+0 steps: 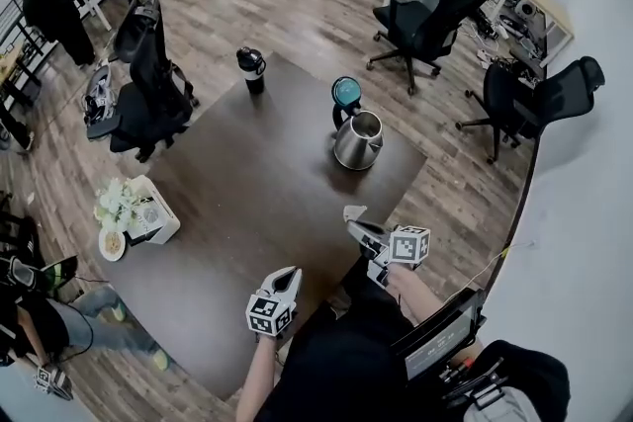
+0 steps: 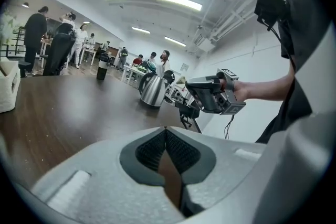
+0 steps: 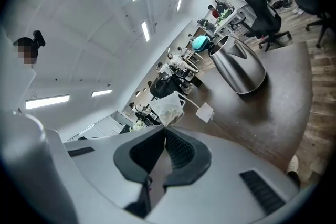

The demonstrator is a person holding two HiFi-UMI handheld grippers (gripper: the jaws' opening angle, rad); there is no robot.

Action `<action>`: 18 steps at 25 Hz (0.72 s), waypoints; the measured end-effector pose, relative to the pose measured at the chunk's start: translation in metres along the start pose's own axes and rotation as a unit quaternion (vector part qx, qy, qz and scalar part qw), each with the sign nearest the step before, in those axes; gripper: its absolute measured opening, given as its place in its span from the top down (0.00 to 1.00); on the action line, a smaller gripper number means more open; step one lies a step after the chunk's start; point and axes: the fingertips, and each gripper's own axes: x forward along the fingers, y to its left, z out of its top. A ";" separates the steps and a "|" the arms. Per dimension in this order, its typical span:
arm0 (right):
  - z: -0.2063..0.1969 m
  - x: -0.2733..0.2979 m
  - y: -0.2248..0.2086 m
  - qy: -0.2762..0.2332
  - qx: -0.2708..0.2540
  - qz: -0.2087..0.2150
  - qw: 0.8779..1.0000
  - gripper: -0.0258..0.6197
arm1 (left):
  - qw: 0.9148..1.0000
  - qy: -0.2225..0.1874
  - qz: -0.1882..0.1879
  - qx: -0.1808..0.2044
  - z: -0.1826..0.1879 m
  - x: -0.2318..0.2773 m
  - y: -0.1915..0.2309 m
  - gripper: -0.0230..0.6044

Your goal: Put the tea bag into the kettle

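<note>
The right gripper (image 3: pixel 165 132) is found with its jaws pressed together on the top edge of the tea bag (image 3: pixel 168 107), which is held in the air above the table (image 1: pixel 247 183), its paper tag (image 3: pixel 205 112) hanging beside it on a string. The kettle (image 1: pixel 358 141) is seen upright on the table, lid (image 1: pixel 346 92) raised, well apart from the bag. The left gripper (image 2: pixel 165 132) is held low at the near table edge, jaws closed on nothing.

Dark table (image 1: pixel 247 203) with kettle (image 1: pixel 357 142), bottle (image 1: pixel 253 70) (white box (image 1: pixel 150 214) at edge)
</note>
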 end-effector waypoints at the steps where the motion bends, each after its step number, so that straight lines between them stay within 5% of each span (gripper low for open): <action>1: 0.004 -0.001 -0.002 0.000 -0.002 0.001 1.000 0.94 | 1.000 0.000 0.002 0.004 0.002 0.002 0.000 0.95; 18: 0.091 -0.007 -0.025 0.053 -0.107 0.039 0.992 0.94 | 0.997 -0.043 0.066 0.008 0.080 0.073 -0.036 0.95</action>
